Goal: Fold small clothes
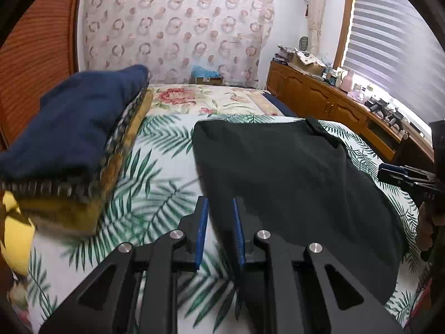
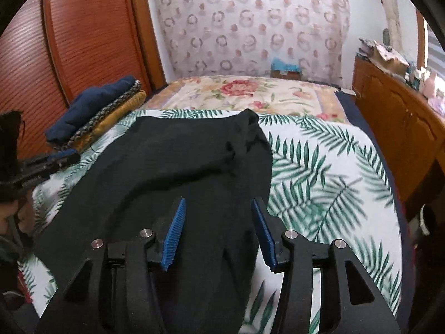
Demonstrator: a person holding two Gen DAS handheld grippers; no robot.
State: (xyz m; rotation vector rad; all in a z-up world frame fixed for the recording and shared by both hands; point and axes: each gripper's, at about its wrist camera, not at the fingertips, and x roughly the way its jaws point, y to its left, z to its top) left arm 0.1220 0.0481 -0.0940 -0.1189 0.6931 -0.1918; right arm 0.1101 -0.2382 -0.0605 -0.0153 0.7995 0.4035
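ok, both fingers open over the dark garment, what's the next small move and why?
Probably lower the left gripper and the right gripper onto the near edge of the dark garment and close. It lies spread and unfolded on the leaf-print sheet, neither gripper holds cloth, and the folded stack sits apart.

A black garment [image 1: 294,172] lay spread on the palm-leaf bedspread [image 1: 164,172], mostly flat, with soft wrinkles and a small bunched fold at its far corner. To its left on the same bedspread sat a stack of folded clothes [image 2: 97,117]: a navy blue piece [image 1: 75,122] on top, a dark-and-light patterned knit [image 2: 111,111] beneath it, and a mustard yellow one [image 2: 116,119] at the bottom, all well apart from the black garment.
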